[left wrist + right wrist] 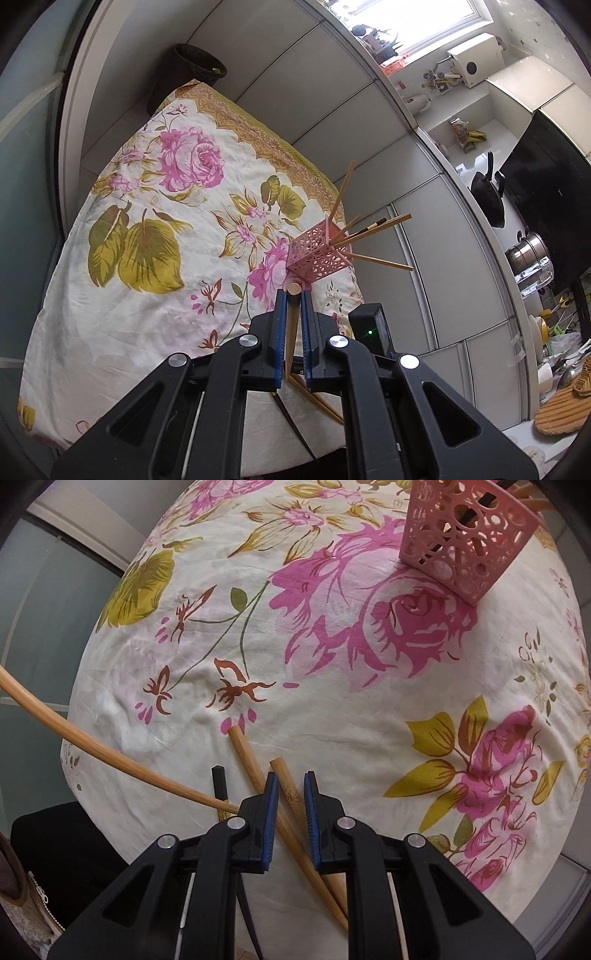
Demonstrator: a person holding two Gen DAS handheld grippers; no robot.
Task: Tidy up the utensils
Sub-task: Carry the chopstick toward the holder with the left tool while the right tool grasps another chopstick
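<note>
Now the left gripper (293,295) pinches one bamboo chopstick (291,325) near the pink holder (317,254); the right gripper (288,779) clamps another chopstick (286,784) on the floral cloth (332,701).

One pink openwork holder (465,542), at least five chopsticks (384,225) counted standing in it, three chopsticks (288,794) counted lying on the floral cloth (332,709), two of bamboo, one black, one bamboo chopstick (291,325) counted between the left claw's (293,295) pads.
</note>
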